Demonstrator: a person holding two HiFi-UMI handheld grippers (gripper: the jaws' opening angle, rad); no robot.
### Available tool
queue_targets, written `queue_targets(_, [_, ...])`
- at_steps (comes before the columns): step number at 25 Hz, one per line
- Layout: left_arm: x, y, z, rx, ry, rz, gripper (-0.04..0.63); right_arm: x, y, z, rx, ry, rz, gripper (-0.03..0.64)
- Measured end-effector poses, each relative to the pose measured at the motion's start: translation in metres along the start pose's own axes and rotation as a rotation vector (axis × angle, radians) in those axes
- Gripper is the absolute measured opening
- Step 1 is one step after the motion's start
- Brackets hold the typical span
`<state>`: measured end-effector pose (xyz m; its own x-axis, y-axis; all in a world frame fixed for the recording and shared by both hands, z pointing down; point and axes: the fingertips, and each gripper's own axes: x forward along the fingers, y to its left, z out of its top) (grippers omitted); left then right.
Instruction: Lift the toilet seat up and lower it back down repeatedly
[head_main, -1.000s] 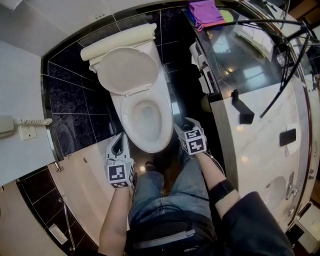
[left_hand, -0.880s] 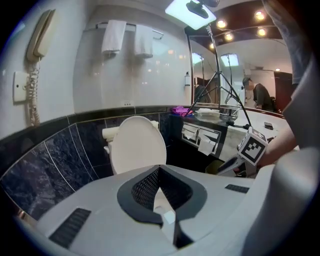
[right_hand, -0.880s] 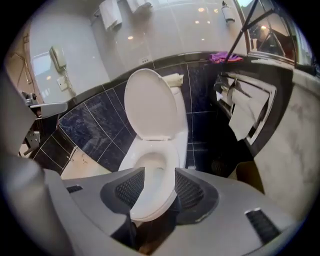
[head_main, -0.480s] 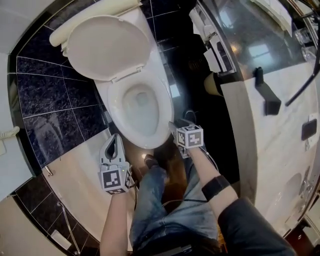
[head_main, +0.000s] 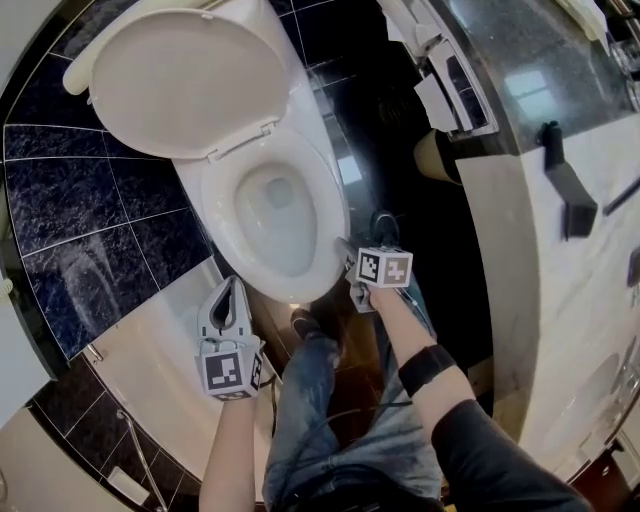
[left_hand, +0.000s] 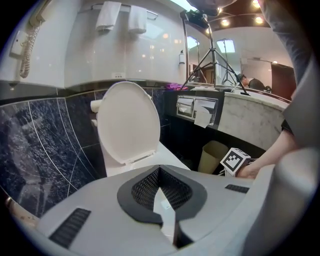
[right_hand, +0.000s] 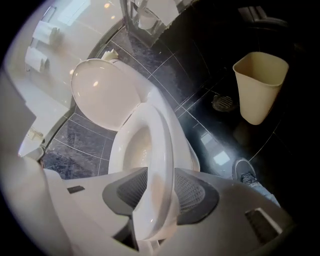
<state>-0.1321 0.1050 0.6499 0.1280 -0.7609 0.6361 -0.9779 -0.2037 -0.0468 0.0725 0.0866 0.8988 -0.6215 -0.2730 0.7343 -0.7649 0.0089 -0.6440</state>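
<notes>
Plainly, the right tongs (right_hand: 157, 196) have just been closing, and their ribbed pads (right_hand: 194, 192) now sit against either face of the toilet seat (right_hand: 161, 135) at the front lip of the toilet bowl (head_main: 275, 205), with the seat filling the gap between them. The left tongs (left_hand: 159, 175) hang just off the bowl's front-left corner. Their tips are together, they hold nothing, and they touch nothing.

The seat lies flat on the bowl, while the lid (head_main: 180, 80) stands raised at the bowl's back. I judge a lift of the seat is about to begin.

The grip is the weak point. The seat is smooth and glossy, and the pads take it only at its edge, so a quick upward pull could let it slip out and drop onto the bowl. If the lower pad has also caught the bowl's rim, the lift would simply jam. A seat swung up too hard would knock the lid.

Whether that lower pad sits under the seat alone or under the rim as well is hard to make out, because white runs into white there. The seat's hinge is hidden under the lid. In the head view the marker cube covers the right tongs' tips.
</notes>
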Motion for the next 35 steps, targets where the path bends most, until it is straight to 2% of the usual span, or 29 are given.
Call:
queue_targets(6, [0.009, 0.0, -0.015, -0.028, 0.023, 0.003, -0.002, 0.017, -0.002, -0.003, 0.0, 0.025, 0.003, 0.141])
queue_targets(10, [0.013, -0.004, -0.021, -0.039, 0.029, -0.005, -0.002, 0.016, -0.003, 0.0, 0.073, -0.001, 0.027, 0.14])
queue_targets(22, [0.013, -0.008, -0.043, -0.07, 0.063, -0.008, -0.002, 0.016, -0.002, 0.002, 0.141, 0.037, 0.078, 0.132])
queue_targets(29, [0.006, -0.016, -0.049, -0.08, 0.083, -0.014, -0.002, 0.002, 0.008, 0.008, 0.162, 0.038, 0.103, 0.124])
queue_targets(35, [-0.027, -0.038, -0.062, -0.071, 0.146, -0.059, -0.002, -0.029, 0.032, 0.02, 0.146, 0.06, 0.109, 0.123])
